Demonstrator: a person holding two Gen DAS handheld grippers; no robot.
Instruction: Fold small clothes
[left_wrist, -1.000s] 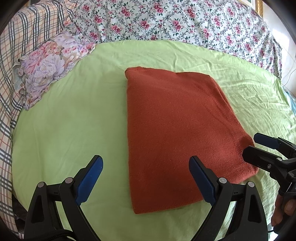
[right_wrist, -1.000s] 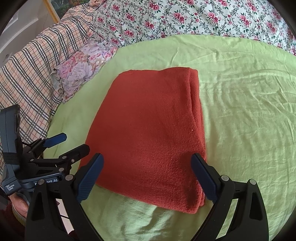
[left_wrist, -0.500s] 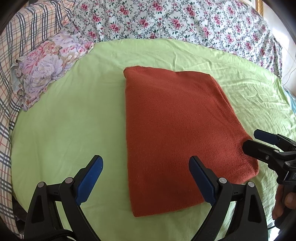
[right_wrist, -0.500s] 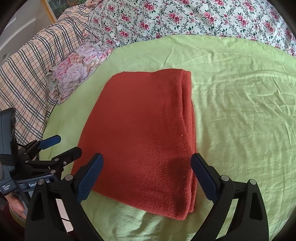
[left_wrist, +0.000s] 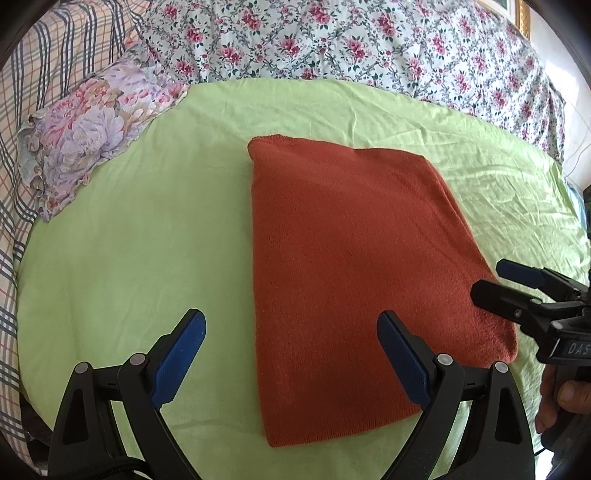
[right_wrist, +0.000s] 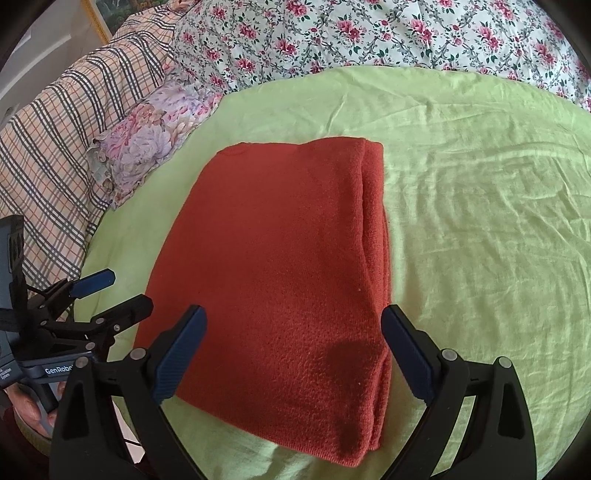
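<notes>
A rust-red knit garment (left_wrist: 354, 266) lies folded into a flat rectangle on the light green sheet (left_wrist: 122, 258); it also shows in the right wrist view (right_wrist: 280, 266), with stacked layers along its right edge. My left gripper (left_wrist: 290, 325) is open and empty above the garment's near left edge. My right gripper (right_wrist: 291, 321) is open and empty above the garment's near edge. The right gripper (left_wrist: 502, 278) also shows in the left wrist view, open, by the garment's near right corner. The left gripper (right_wrist: 114, 293) shows in the right wrist view, open, by the near left corner.
A floral pillow (left_wrist: 88, 129) lies at the far left of the green sheet (right_wrist: 480, 221). A rose-print bedspread (left_wrist: 332, 40) runs along the back. A plaid blanket (right_wrist: 48, 155) lies at the left.
Both grippers have drifted slightly; in the right wrist view the garment has shifted left and the left gripper sits lower. The garment lies still, and both grippers stay open.
</notes>
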